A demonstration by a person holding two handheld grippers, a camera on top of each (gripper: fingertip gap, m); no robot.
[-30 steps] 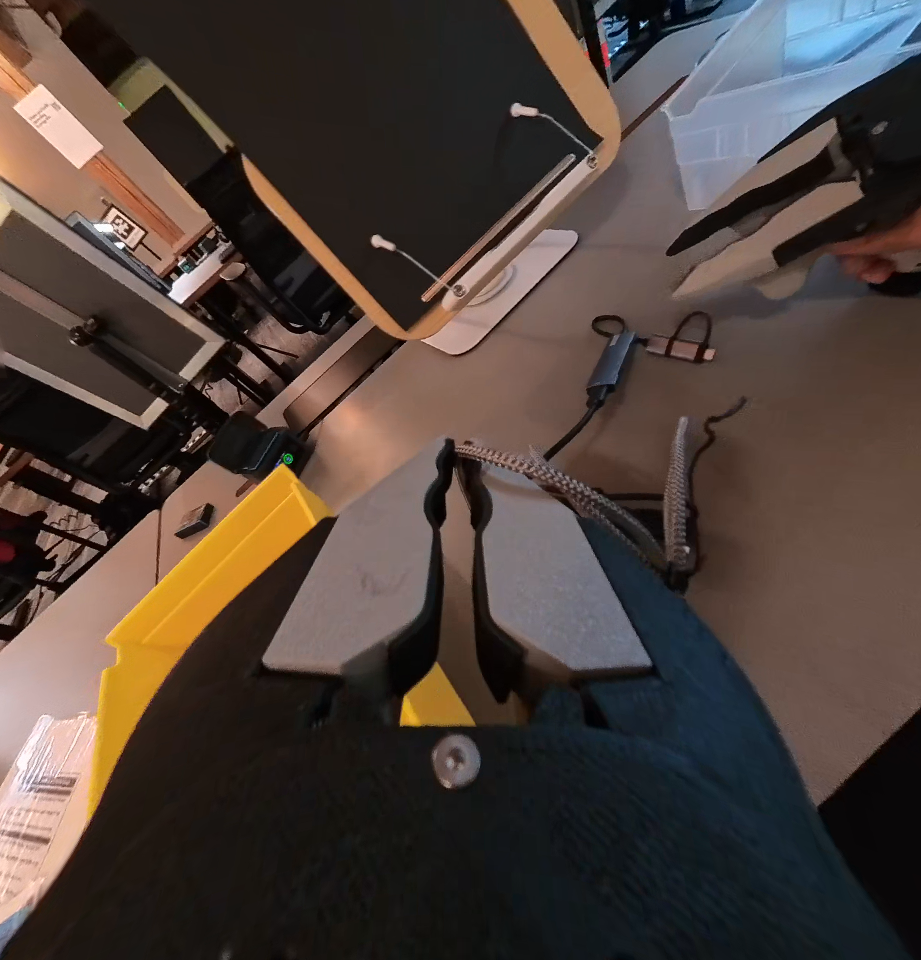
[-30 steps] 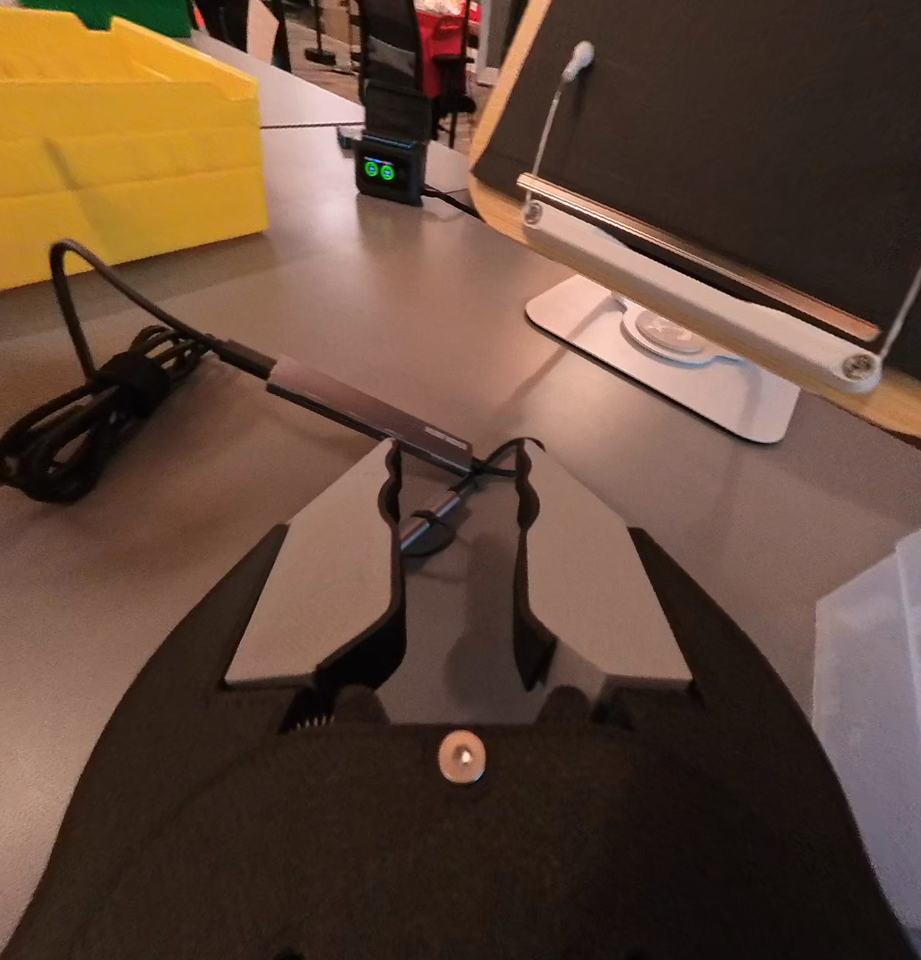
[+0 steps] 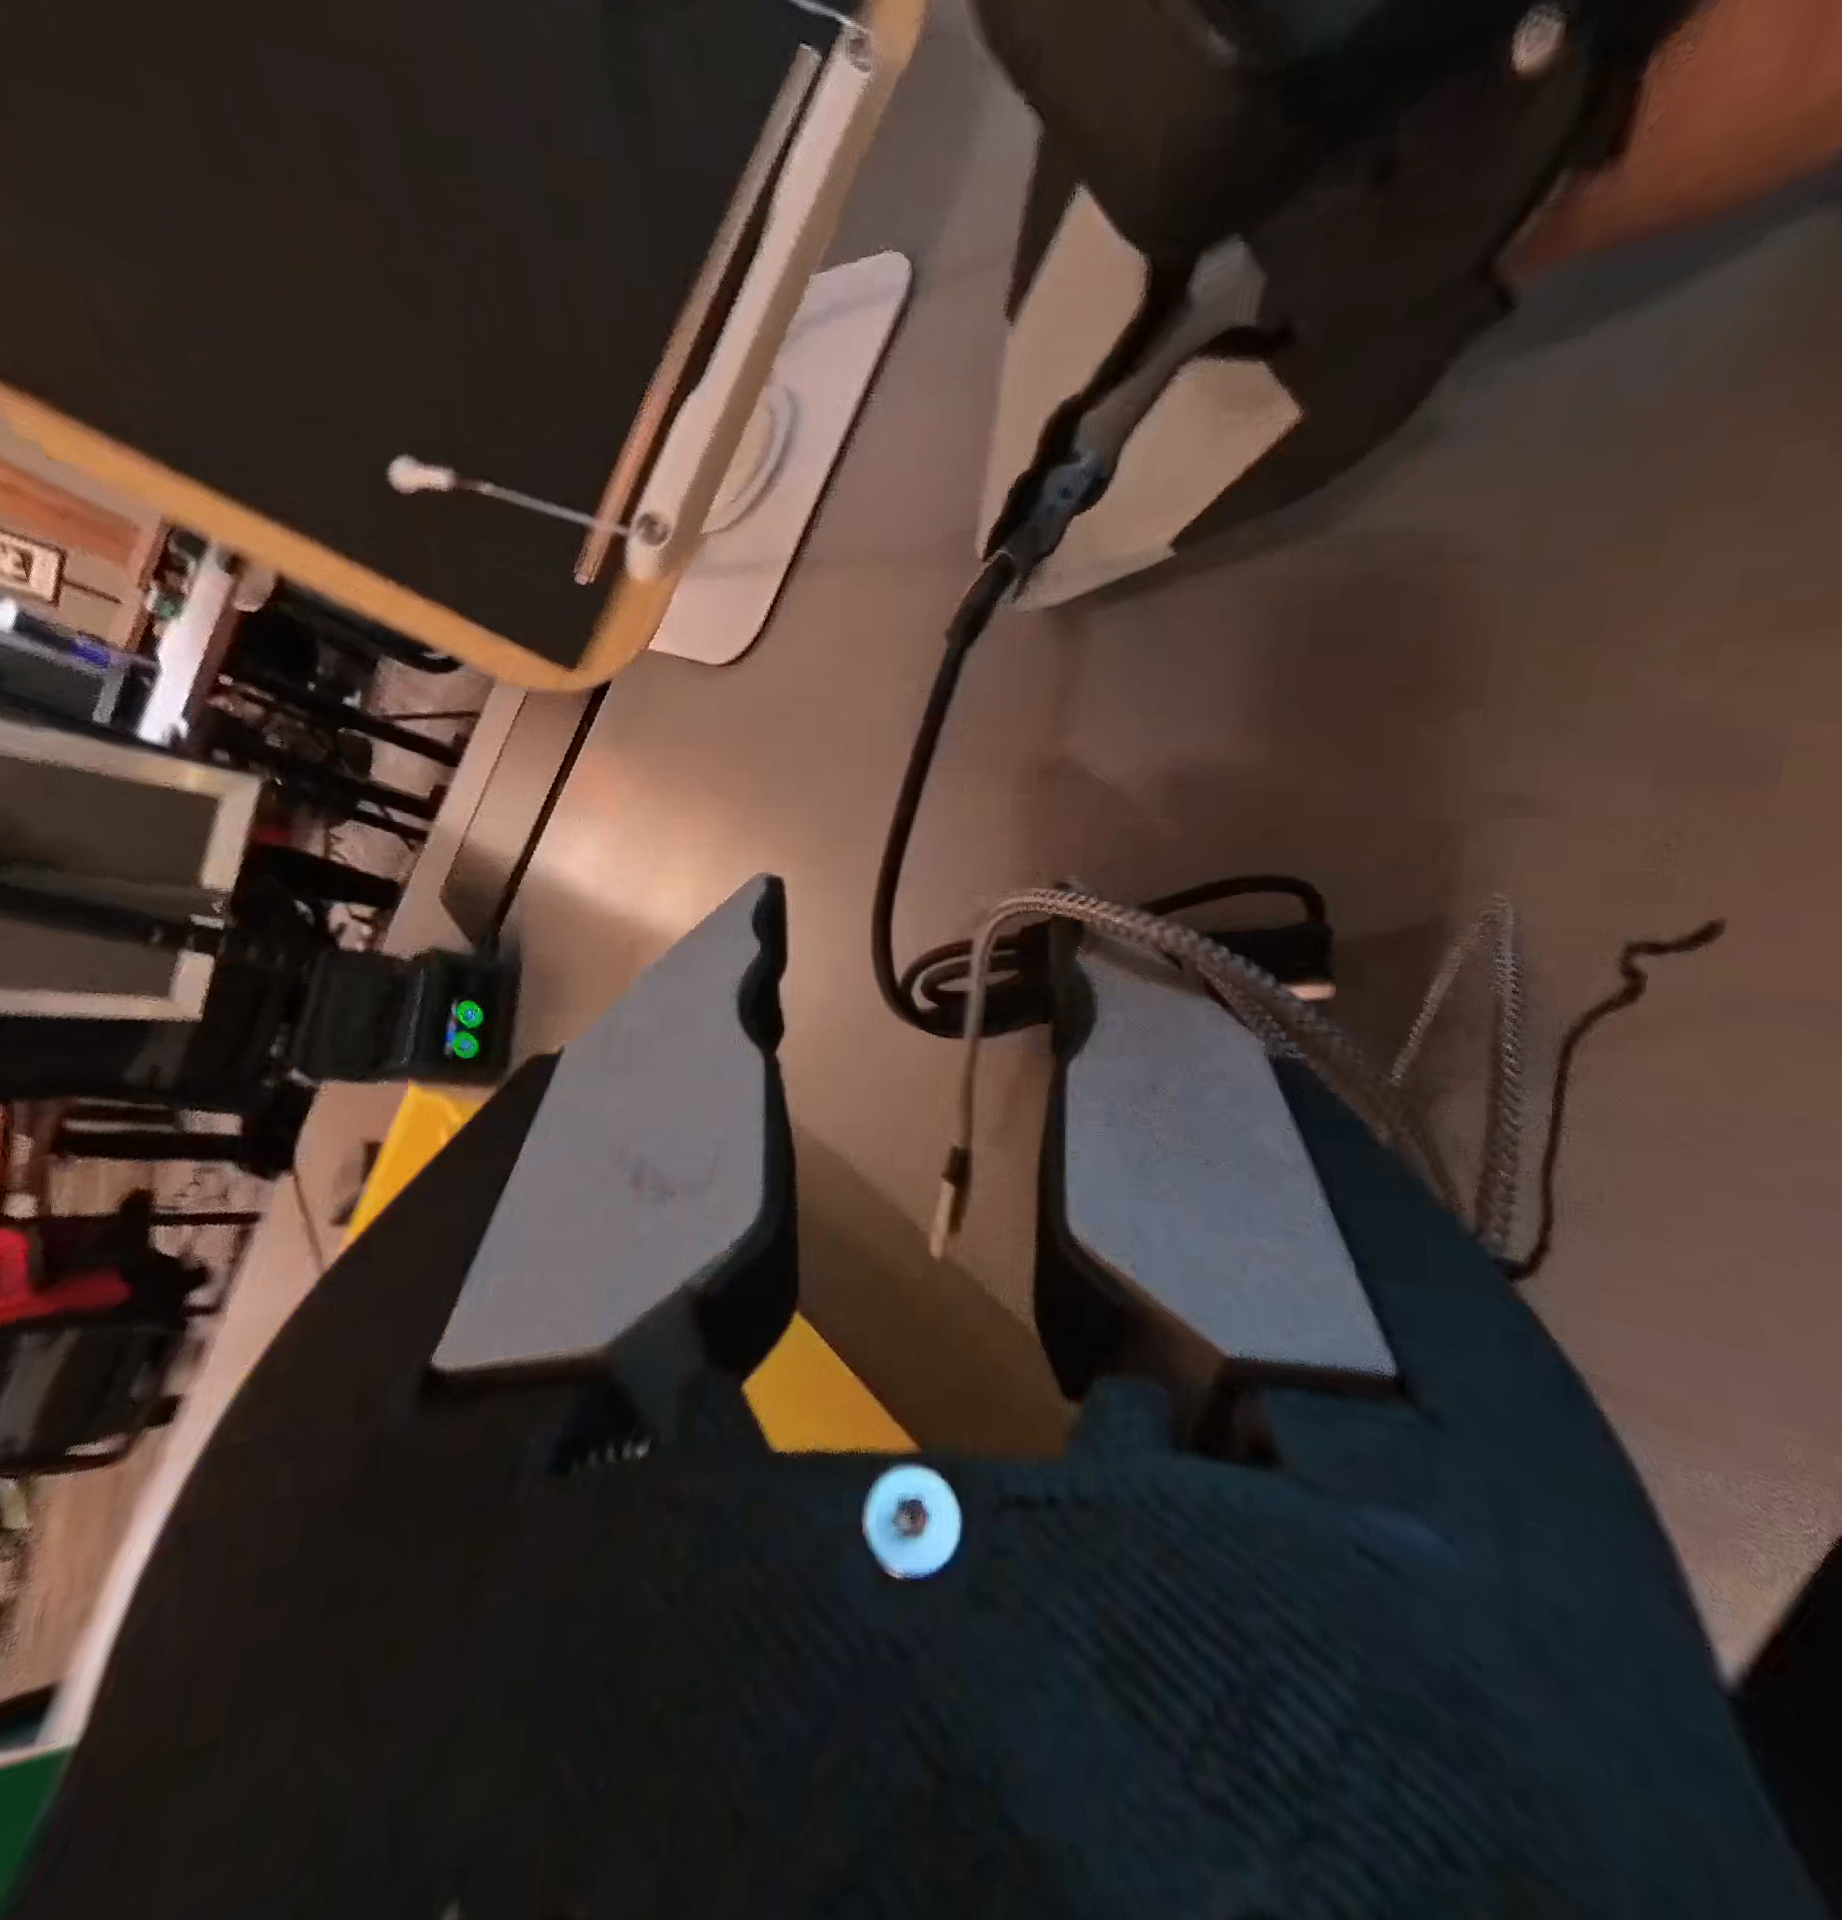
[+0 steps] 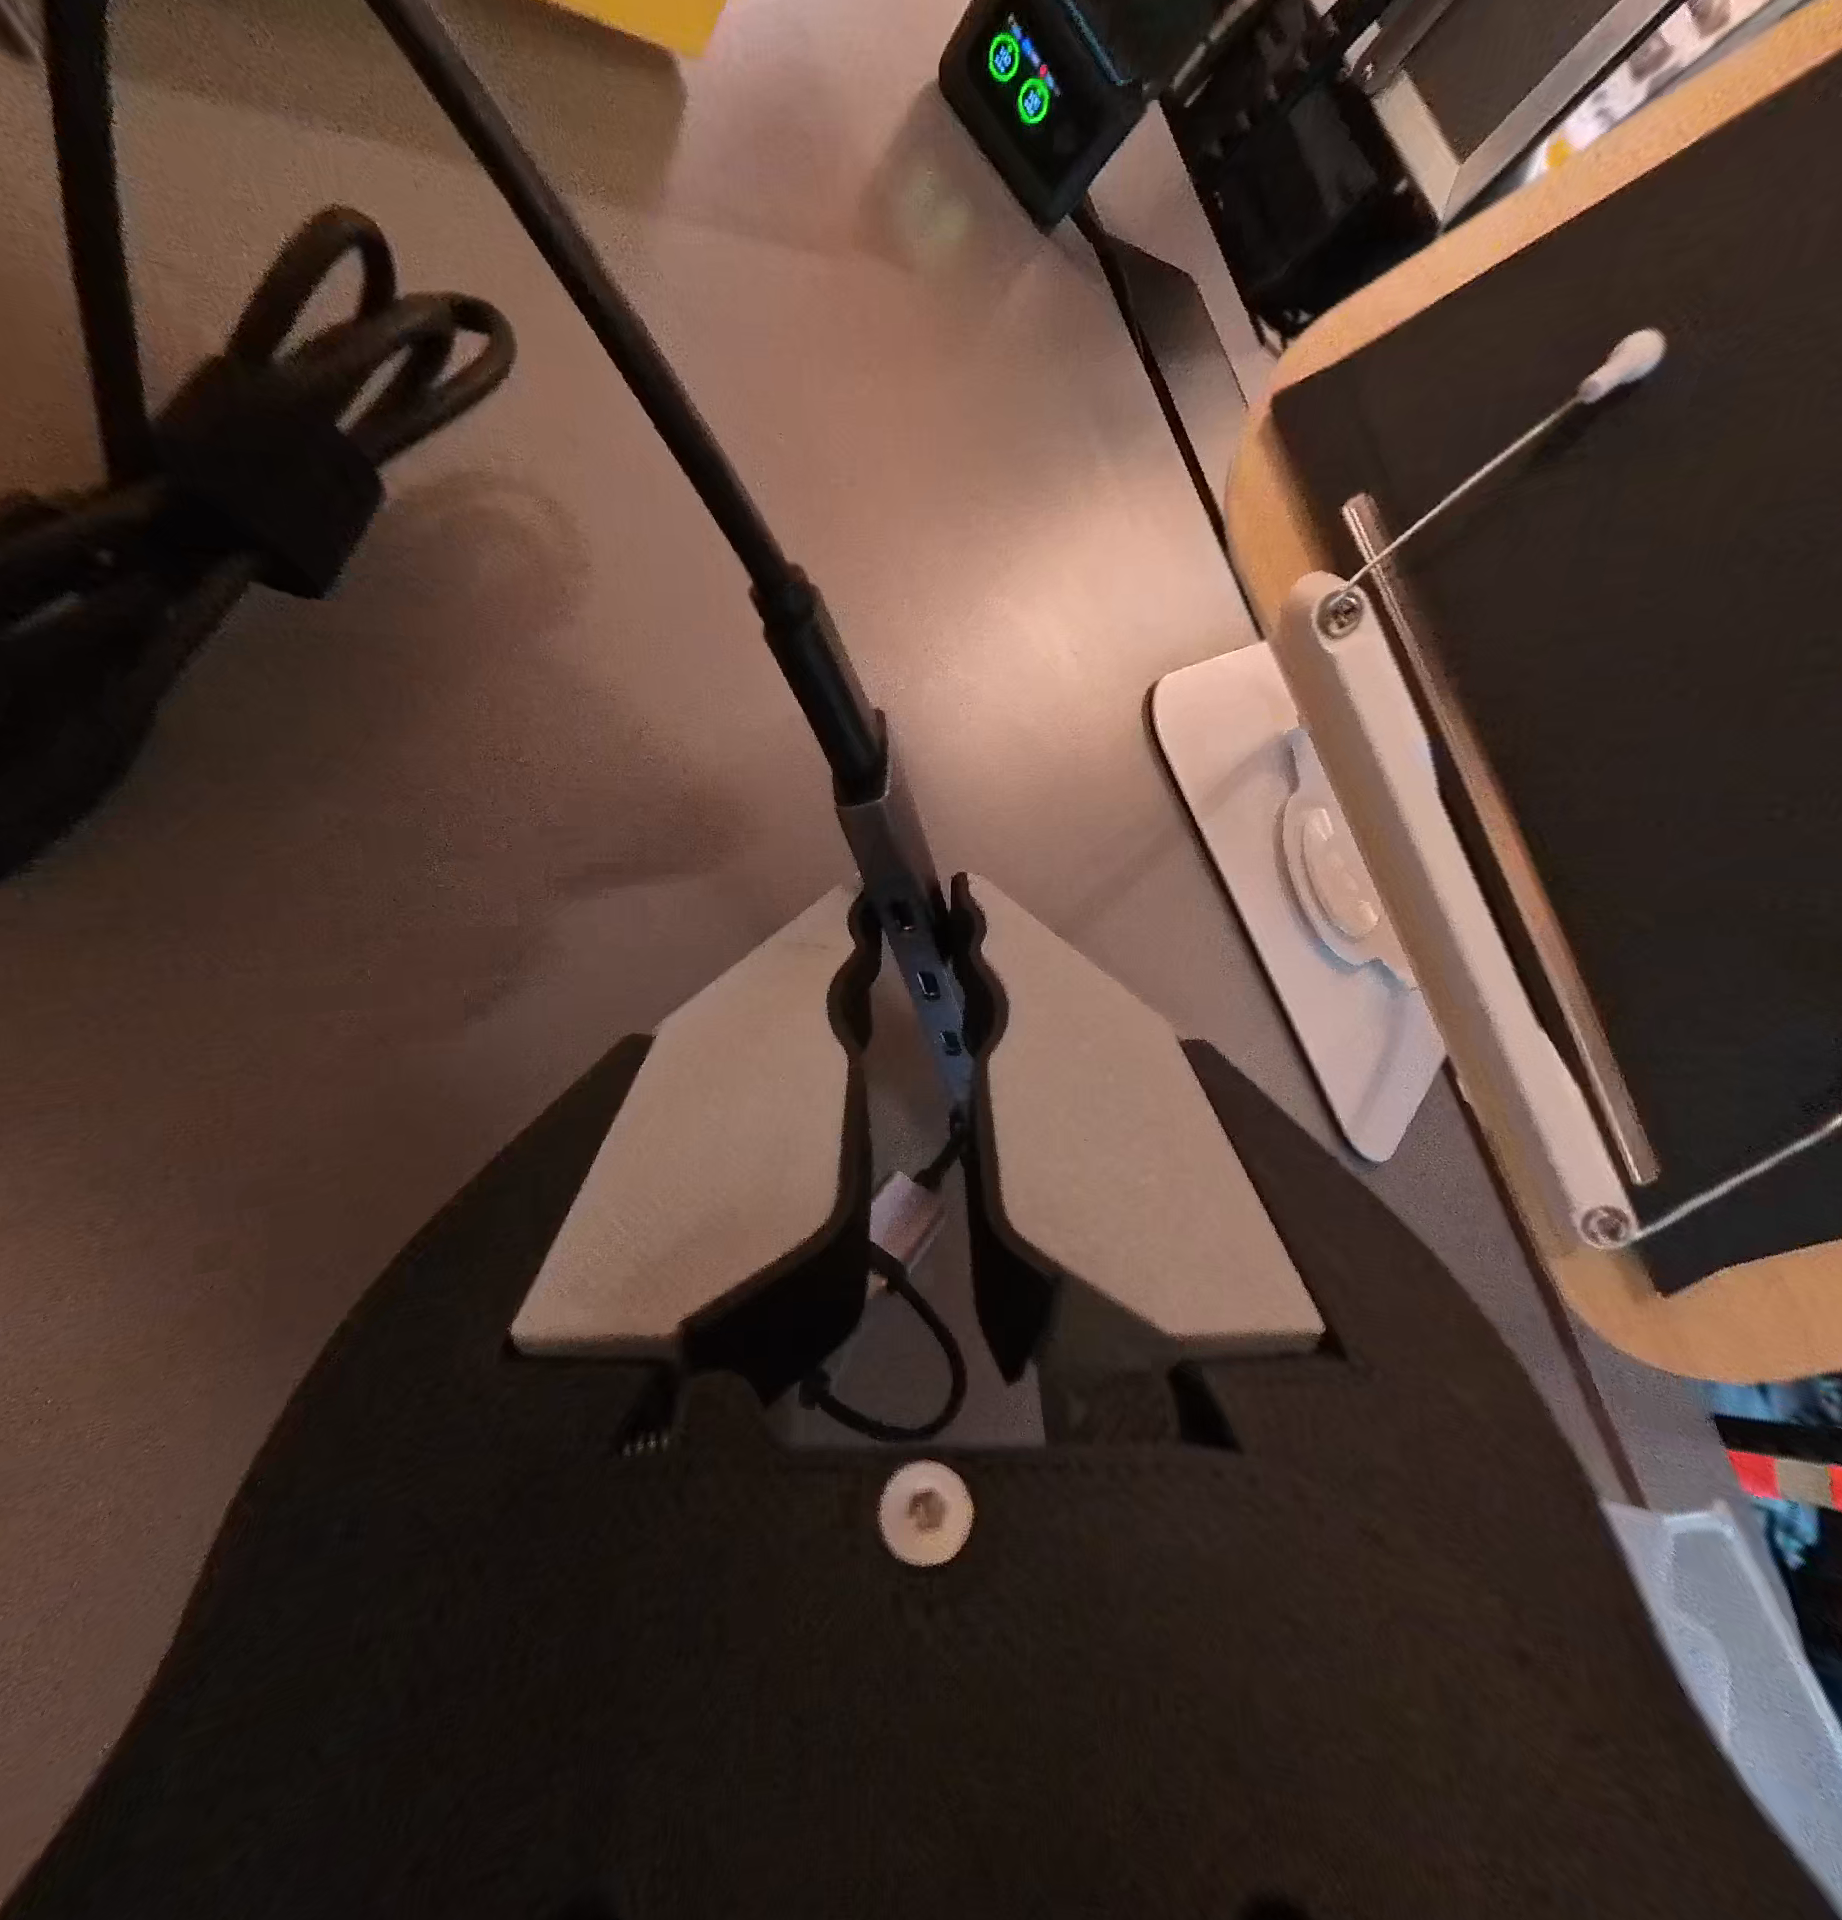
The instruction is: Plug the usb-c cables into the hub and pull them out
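My right gripper (image 4: 912, 920): clamped on slim grey metal hub (image 4: 922, 961). My left gripper (image 3: 922, 935): jaws apart above braided silver cable (image 3: 974, 1049).

Hub (image 4: 922, 966) half buried between the right gripper's (image 4: 912, 914) fingers, its ports too small to tell, black cable bundle (image 4: 169, 520) cut by the left edge, braided cable (image 3: 1208, 956) partly hidden behind the left gripper's (image 3: 917, 935) finger, everything smeared by blur

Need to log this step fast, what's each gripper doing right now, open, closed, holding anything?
Left gripper: open, holding nothing; a braided cable's plug lies between its jaws.
Right gripper: closed on the hub.
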